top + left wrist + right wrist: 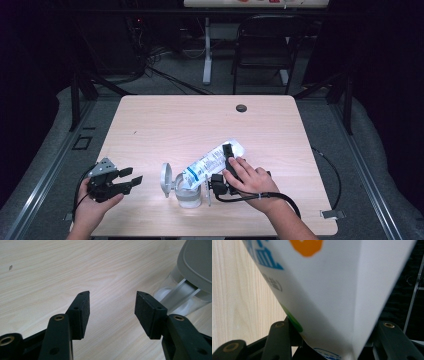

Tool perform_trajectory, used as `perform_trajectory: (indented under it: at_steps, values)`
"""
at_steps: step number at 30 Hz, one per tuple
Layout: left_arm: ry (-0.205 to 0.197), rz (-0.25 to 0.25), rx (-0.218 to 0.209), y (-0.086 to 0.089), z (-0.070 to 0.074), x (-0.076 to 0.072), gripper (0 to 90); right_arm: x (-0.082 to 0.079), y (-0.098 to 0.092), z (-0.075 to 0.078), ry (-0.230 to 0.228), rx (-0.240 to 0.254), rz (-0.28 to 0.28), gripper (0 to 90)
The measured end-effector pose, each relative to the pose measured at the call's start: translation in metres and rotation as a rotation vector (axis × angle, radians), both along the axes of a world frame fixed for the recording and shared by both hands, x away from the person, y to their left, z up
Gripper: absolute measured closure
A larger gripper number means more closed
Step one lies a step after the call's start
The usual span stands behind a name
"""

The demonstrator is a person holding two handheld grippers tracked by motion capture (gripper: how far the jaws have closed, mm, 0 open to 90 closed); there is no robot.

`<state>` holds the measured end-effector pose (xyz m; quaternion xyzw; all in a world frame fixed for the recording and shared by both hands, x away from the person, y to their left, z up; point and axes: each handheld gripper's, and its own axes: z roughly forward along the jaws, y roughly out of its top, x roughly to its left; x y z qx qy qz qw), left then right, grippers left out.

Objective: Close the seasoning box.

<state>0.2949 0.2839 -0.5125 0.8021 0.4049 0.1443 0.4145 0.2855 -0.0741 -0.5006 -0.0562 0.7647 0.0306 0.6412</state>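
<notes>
Item: white refill pouch [212, 161] with blue print, lying tilted in the lower middle of the high view, its long axis running from upper right down to lower left. Lower end rests in or at the mouth of a clear container [186, 194] that stands on the table [200, 120] in the lower centre; whether anything is pouring cannot be told. The container's grey lid [165, 179] stands swung open on its left side. Right tongs [227, 159]: clamped across the upper part of the pouch, held from the right by the right hand [250, 180]; in the right gripper view the white pouch [332, 290] fills the gap between the two black arms, with orange and blue print at the top of the frame. Left tongs [131, 180]: apart and holding nothing, lower left of the high view, pointing right toward the container and standing near it but not touching. In the left gripper view the pads [146, 312] stand wide over bare wood, with the container [180, 300] and its lid [197, 262] at the right edge. Governing relation: the container lies directly right of the left tongs, which are the nearer free pair, likely placed to steady it; the pouch slopes down into it from the upper right.
</notes>
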Motion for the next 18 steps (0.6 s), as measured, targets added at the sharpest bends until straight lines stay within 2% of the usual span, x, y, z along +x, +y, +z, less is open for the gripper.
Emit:
perform_trajectory:
  at_steps: [16,18]
  values:
    - [0.001,0.000,0.001,0.0000,-0.0005,0.0001,46.6,-0.0011,-0.0003,0.0014,0.004,-0.015,-0.008,50.6]
    - [0.002,0.000,0.000,-0.0004,-0.0007,0.0001,46.6,0.0001,-0.0010,0.0000,0.004,0.003,0.009,50.6]
